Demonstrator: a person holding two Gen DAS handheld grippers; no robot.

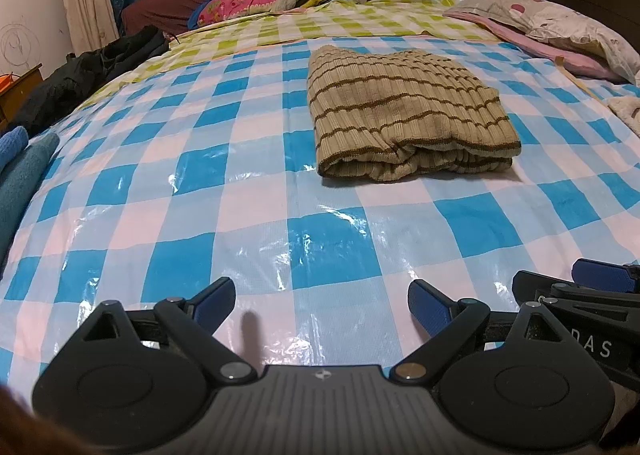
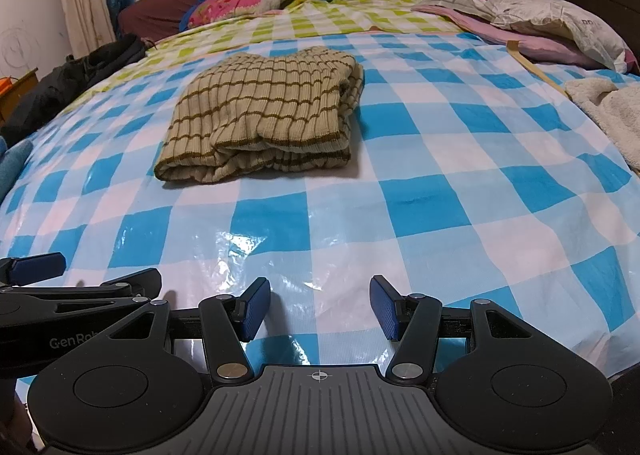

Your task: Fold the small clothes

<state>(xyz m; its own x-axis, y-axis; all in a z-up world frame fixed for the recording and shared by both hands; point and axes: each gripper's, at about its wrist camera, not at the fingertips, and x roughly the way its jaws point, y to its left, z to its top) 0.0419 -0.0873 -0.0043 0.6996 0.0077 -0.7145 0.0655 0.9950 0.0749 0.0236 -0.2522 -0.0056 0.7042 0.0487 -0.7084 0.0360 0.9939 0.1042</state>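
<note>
Beige ribbed knit garment with brown stripes (image 1: pixel 412 111) is seen folded into a compact rectangle, lying flat on the glossy blue-and-white checked plastic sheet (image 1: pixel 248 215) that covers the bed. In the left wrist view it sits right of centre in the upper half; in the right wrist view (image 2: pixel 264 115) it sits left of centre. Both grippers are well apart from it, at the lower edge of each frame.

Left gripper (image 1: pixel 322 305): jaws spread wide, nothing between the blue pads (image 1: pixel 430 309), only sheet visible in the gap. Right gripper (image 2: pixel 320 309): jaws likewise spread, empty. Each gripper is partly seen beside the other at the frame's lower corner.

A pale printed pillow (image 2: pixel 532 11) is noted at upper right, a dark garment heap (image 1: pixel 92 71) at upper left.
</note>
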